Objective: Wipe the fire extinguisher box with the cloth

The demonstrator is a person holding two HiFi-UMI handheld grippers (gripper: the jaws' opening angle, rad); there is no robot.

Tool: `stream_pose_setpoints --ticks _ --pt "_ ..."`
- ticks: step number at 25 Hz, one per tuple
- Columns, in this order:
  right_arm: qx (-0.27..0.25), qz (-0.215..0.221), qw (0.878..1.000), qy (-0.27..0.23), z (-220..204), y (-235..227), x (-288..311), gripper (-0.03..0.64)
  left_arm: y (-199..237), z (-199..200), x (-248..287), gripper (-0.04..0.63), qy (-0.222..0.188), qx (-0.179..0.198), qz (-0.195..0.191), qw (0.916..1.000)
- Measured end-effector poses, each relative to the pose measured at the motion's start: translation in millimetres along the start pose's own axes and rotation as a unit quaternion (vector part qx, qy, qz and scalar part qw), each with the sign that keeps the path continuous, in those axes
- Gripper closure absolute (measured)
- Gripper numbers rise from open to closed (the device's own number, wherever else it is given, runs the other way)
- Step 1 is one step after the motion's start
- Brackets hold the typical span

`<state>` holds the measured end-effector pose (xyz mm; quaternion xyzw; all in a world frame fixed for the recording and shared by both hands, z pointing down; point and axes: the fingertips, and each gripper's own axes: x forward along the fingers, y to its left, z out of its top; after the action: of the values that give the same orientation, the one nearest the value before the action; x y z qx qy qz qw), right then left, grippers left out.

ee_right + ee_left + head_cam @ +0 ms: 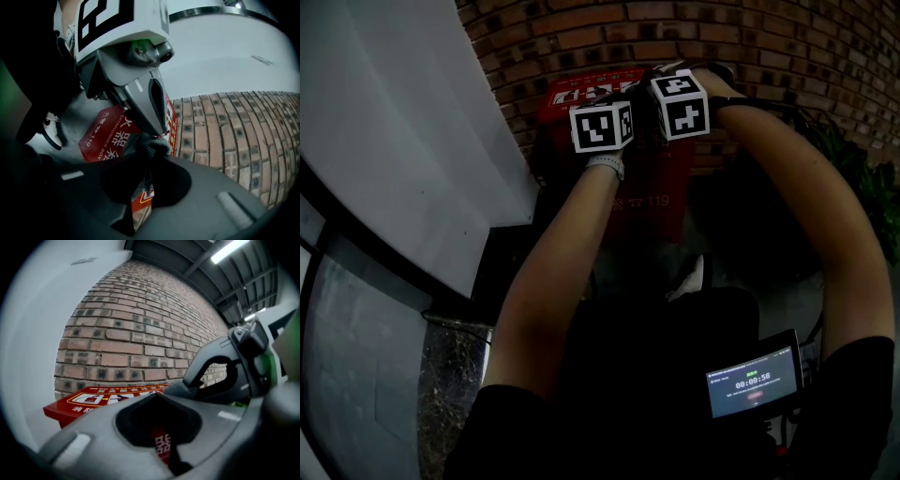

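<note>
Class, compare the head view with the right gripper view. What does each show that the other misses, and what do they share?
Only the head view shows a small timer screen near the person's body. Only the right gripper view shows the right claw shut on the grey cloth. Both show the red fire extinguisher box against the brick wall.

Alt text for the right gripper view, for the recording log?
The right gripper is shut on a bunched grey cloth, with the left gripper pointing down onto the same cloth. Behind them is the red fire extinguisher box, against a brick wall.
</note>
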<state>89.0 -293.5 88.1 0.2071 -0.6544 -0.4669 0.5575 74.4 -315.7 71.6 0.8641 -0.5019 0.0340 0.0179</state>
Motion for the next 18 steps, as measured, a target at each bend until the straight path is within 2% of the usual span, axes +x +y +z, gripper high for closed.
stream_pose_setpoints --ticks 3,7,14,18 --pt "0.003 -0.015 1.0 0.022 -21 -9 -5 0.584 -10 1 0 0.592 0.008 0.003 -0.015 0.9999" --pt "0.015 -0.046 0.997 0.052 -50 -28 -12 0.584 -18 9 0 0.592 0.003 0.026 -0.026 0.9993" --pt "0.021 -0.061 0.995 0.071 -78 -49 8 0.584 -20 16 8 0.592 -0.007 0.001 -0.026 0.9996" --pt "0.019 -0.075 0.994 0.082 -94 -72 34 0.584 -27 16 20 0.592 0.006 0.032 -0.028 0.9991"
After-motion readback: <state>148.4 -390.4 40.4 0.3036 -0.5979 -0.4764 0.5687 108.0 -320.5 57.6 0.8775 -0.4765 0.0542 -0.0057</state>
